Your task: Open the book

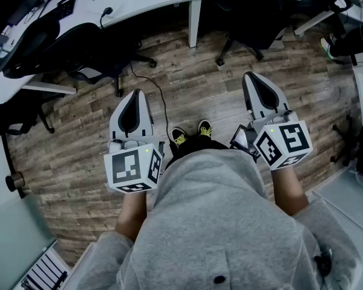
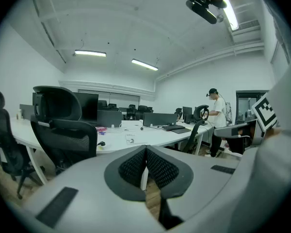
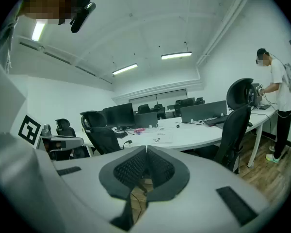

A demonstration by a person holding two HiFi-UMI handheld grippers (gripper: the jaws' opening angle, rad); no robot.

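You stand on a wood-plank floor [image 1: 199, 95] with both grippers held out in front of your waist. Each is tipped slightly downward and aims toward the curved white desk [image 1: 139, 2].

Your left gripper [image 1: 135, 95] has its jaws pressed together. The black mesh pads [image 2: 133, 166] meet at the tips and hold nothing. Your right gripper [image 1: 252, 77] is closed the same way, its pads touching and empty. A marker cube [image 1: 133, 168] sits at the back of the left gripper over your hand, and a second one sits at the back of the right.

The book cannot be picked out in any view. A printed sheet of paper [image 2: 130, 138] lies flat on the desk, well apart from both grippers.

A black mesh-backed chair [image 2: 63, 125] stands near the desk, ahead of the left gripper and to its left. Dark monitors [image 2: 89, 108] line the far side of the desk.

A thin black cable [image 1: 161, 104] runs across the floor between the two grippers and ends near your shoes [image 1: 179, 138], which have yellow laces. Your grey sweatshirt [image 1: 212, 222] fills the lower part of the head view.

At the far right end of the desk a person [image 2: 217, 111] in a white top and dark cap stands beside another chair. Long ceiling lights [image 2: 89, 53] are lit overhead.
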